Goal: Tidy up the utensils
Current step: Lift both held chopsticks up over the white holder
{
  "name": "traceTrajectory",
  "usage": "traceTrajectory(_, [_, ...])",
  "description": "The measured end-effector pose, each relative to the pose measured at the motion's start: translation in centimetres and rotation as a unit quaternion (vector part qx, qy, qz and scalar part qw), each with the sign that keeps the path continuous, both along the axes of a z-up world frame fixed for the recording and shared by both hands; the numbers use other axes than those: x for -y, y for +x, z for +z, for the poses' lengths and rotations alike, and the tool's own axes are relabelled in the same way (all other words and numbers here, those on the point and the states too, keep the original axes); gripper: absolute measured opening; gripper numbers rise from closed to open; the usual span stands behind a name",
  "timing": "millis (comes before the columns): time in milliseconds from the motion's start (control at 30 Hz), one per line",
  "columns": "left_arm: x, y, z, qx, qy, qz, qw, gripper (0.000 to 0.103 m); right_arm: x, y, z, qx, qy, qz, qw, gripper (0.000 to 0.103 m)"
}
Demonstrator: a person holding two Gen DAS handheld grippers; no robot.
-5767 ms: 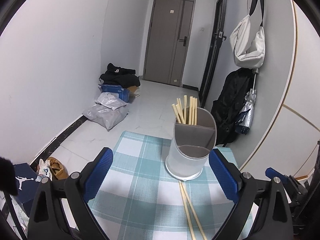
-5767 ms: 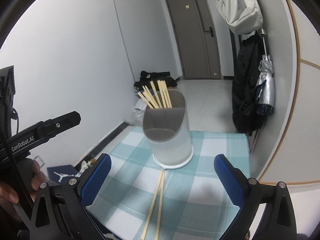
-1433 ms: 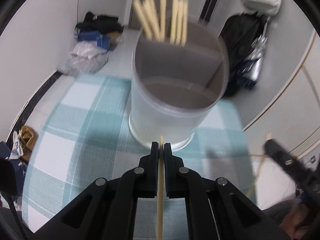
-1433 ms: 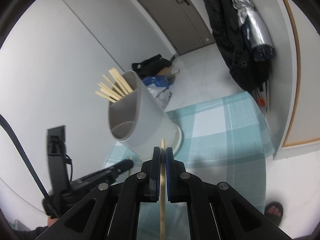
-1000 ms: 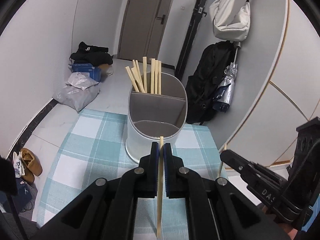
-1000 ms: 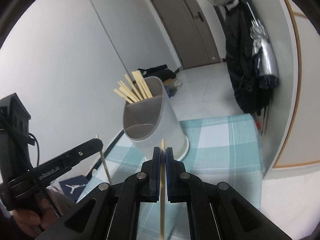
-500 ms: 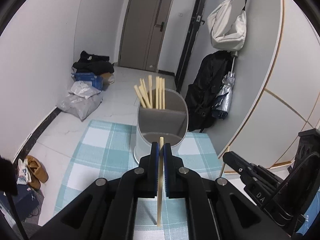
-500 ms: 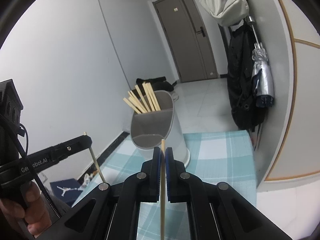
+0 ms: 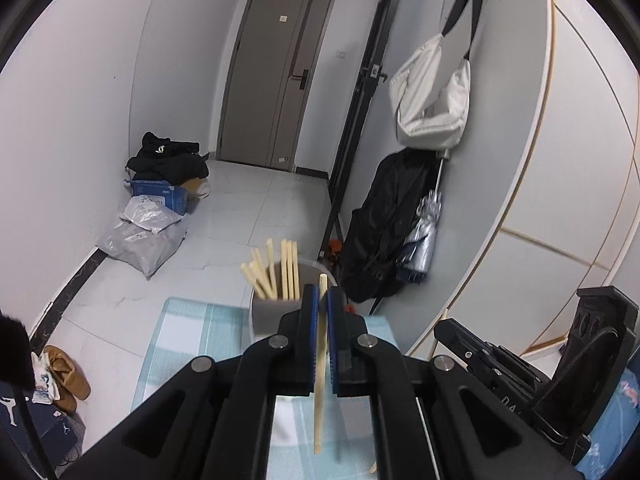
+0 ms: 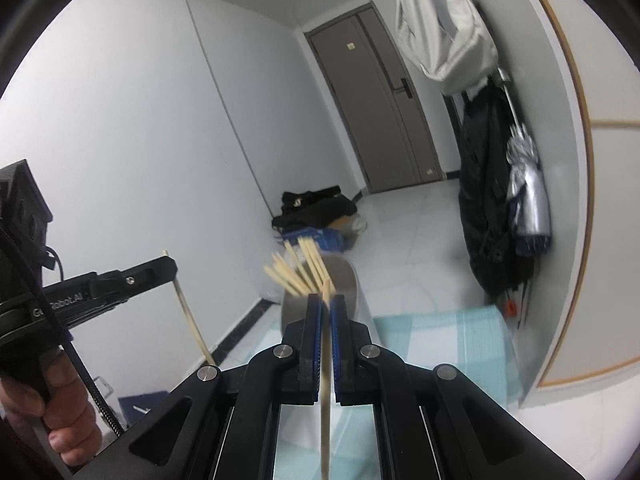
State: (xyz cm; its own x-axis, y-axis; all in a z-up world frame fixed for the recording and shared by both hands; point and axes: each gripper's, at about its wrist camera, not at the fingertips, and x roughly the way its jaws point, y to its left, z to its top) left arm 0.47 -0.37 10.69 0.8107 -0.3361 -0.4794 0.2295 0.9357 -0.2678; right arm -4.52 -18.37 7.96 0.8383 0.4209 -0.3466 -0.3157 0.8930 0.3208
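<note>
My left gripper [image 9: 320, 300] is shut on a wooden chopstick [image 9: 319, 392] that hangs down between its blue pads. My right gripper [image 10: 326, 308] is likewise shut on a second chopstick [image 10: 325, 420]. Both are held above the teal checked cloth [image 9: 192, 328], just in front of the grey utensil holder [image 9: 264, 316], whose back compartment holds several chopsticks [image 9: 276, 272]. In the right wrist view the holder [image 10: 352, 284] sits behind the pads with its chopsticks [image 10: 300, 268] fanned out, and the left gripper [image 10: 170, 264] shows at the left with its chopstick [image 10: 192, 320] hanging from it.
A hand [image 10: 60, 420] holds the left gripper's handle. A black coat [image 9: 384, 220], a folded umbrella [image 9: 424, 236] and a white bag [image 9: 432, 100] hang at the right wall. Bags [image 9: 140, 236], a blue box [image 9: 160, 196] and shoes [image 9: 64, 376] lie on the floor by the door [image 9: 276, 84].
Both grippers have risen with their chopsticks, so the holder and the cloth now sit lower and smaller in both views. The grips have not changed.
</note>
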Motion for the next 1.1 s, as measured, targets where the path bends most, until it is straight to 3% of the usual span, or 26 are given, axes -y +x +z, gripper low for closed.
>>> traceTrajectory(367, [-1.1, 4.7, 4.6, 0.041, -0.045, 0.018, 0.998, 0.001, -0.6, 4.9, 7.9, 0.05, -0.018, 0.022, 0.998, 0.004])
traceTrajectory(567, [-1.7, 7.6, 5.1, 0.058, -0.061, 0.029, 0.996, 0.001, -2.3, 8.8, 10.7, 0.08, -0.049, 0.033, 0.995, 0.004])
traceTrajectory(800, [-2.4, 10.3, 3.5, 0.062, -0.07, 0.035, 0.995, 0.001, -4.3, 13.5, 11.0, 0.108, -0.074, 0.046, 0.99, 0.004])
traceTrajectory(1100, [-2.6, 12.3, 1.2, 0.046, -0.052, 0.018, 0.9975, 0.001, -6.1, 17.3, 8.6, 0.107, -0.083, 0.057, 0.989, 0.004])
